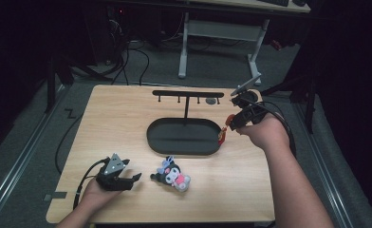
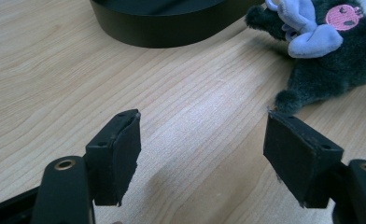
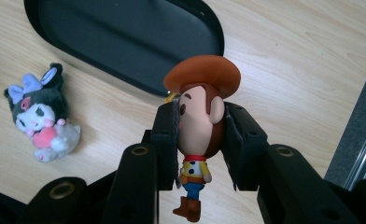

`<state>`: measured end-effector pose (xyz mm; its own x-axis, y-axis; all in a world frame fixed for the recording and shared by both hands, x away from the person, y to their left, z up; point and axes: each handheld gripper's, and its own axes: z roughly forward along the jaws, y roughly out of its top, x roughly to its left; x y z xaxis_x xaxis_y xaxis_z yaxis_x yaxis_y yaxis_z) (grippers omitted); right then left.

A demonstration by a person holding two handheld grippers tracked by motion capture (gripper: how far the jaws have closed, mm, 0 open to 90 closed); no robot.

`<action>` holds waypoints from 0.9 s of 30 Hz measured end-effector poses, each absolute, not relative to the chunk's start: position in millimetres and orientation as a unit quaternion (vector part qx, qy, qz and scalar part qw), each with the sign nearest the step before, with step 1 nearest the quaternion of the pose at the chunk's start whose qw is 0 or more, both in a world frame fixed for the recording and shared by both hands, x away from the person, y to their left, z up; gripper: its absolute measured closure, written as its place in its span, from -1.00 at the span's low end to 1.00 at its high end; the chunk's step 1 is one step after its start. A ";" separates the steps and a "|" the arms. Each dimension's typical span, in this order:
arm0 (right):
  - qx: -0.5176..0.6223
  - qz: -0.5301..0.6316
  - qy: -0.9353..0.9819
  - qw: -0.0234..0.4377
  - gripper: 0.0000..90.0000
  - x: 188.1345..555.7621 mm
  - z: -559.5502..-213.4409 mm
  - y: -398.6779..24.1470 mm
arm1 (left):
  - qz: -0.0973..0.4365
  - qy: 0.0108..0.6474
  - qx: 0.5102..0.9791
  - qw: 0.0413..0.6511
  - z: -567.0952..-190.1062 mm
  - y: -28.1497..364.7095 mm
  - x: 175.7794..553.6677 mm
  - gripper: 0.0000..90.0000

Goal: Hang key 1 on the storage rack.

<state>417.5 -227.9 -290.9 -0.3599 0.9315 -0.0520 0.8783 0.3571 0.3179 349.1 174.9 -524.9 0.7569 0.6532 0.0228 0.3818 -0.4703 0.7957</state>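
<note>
My right gripper (image 3: 202,140) is clamped on the cowboy's (image 3: 200,116) head, held beside the tray's (image 1: 184,142) right end; my left gripper (image 2: 202,158) rests wide and empty near the plush (image 1: 173,175). I'd keep the squeeze steady (that head is smooth) and aim for a rack (image 1: 188,94) hook. Pale wood tabletop (image 1: 113,123), dark room.

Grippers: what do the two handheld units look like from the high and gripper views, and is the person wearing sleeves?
Both are black. The left gripper carries a grey three-cornered plate and trails a black cable; its pads are flat, dark rectangles on bolted arms. The right gripper has the same plate and cable. Forearms are bare, no sleeves.
</note>
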 end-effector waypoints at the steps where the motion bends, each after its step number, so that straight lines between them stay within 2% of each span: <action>1: 0.557 0.118 0.815 0.112 0.51 419.3 -290.0 -227.4 | 0.164 0.308 0.841 0.413 -524.9 174.9 349.2 -0.37; 27: 0.573 0.133 0.800 0.114 0.51 472.4 -277.1 -224.9 | 0.158 0.320 0.838 0.414 -526.8 185.1 350.0 -0.37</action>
<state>472.4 -224.9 -277.1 -0.3167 0.9480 -0.0295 0.8878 0.3073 0.3427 350.0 185.1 -526.8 0.7450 0.6670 -0.0012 0.4064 -0.4525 0.7937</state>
